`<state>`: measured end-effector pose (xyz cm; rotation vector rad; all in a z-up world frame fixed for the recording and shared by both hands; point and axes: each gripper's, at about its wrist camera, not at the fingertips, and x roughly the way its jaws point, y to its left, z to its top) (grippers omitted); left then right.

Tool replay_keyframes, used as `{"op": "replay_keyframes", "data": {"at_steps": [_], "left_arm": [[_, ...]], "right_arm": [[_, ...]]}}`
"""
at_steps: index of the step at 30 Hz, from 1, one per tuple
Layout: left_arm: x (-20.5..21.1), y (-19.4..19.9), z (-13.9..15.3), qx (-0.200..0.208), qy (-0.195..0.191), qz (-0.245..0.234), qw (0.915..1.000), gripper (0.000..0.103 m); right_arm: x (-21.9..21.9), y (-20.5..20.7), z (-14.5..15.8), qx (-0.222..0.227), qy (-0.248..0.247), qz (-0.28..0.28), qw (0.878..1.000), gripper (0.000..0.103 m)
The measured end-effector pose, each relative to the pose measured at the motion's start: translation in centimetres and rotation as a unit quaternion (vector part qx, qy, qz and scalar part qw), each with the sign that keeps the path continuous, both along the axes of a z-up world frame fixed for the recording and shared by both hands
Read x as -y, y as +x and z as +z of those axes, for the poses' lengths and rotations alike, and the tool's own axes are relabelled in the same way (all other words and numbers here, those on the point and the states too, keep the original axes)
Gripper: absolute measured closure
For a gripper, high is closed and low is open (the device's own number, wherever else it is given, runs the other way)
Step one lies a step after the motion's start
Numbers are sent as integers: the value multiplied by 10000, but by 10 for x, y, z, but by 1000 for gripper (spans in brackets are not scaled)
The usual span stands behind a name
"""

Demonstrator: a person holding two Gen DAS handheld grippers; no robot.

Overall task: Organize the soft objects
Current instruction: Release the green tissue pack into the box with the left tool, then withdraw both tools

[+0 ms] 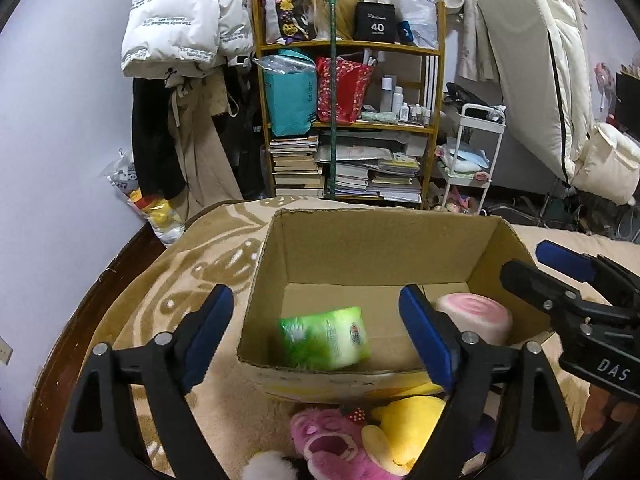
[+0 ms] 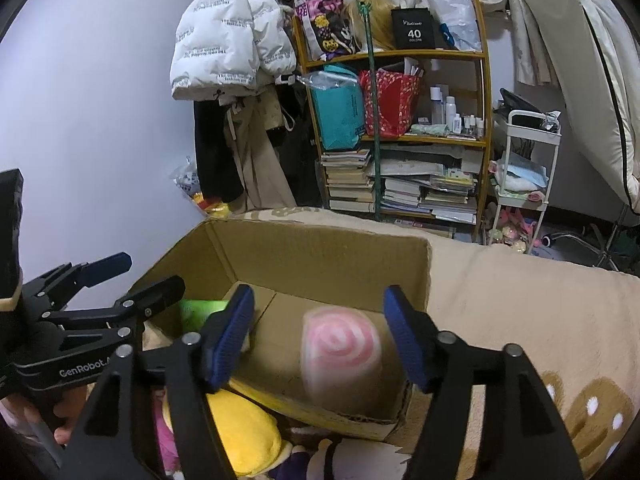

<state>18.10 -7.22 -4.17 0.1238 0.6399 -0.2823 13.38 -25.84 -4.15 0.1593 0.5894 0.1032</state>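
An open cardboard box stands on a beige blanket; it also shows in the right wrist view. A green soft pack is inside it at the left, blurred. A pink swirl cushion is inside at the right, blurred too; it shows in the left wrist view. My left gripper is open and empty above the box's near wall. My right gripper is open and empty above the cushion. A pink bear plush and a yellow plush lie in front of the box.
The beige patterned blanket covers the bed around the box. A crowded wooden shelf, hanging coats and a white cart stand behind the bed. A dark wooden bed edge runs at the left.
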Motion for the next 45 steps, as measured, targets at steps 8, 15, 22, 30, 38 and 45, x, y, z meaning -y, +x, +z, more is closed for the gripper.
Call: {"op": "replay_keyframes", "data": {"at_steps": [8, 15, 22, 30, 38, 45], "left_arm": [[-13, -18, 13, 162, 208, 65, 9996, 4], [-23, -45, 23, 209, 388, 40, 9990, 3], [-29, -79, 33, 202, 694, -2, 9974, 3], [-49, -107, 36, -43, 744, 165, 9971, 3], [-60, -121, 33, -231, 717, 249, 9968, 3], [-53, -114, 20, -464, 751, 136, 9960, 3]], "right_arm": [[2, -21, 13, 130, 61, -115, 9998, 8], [-9, -46, 26, 196, -144, -73, 9997, 0], [-22, -75, 34, 136, -364, -19, 9992, 0], [-32, -103, 39, 62, -436, -45, 9990, 0], [-32, -117, 35, -87, -411, -176, 9990, 0], [-30, -110, 27, -230, -311, -198, 9991, 0]]}}
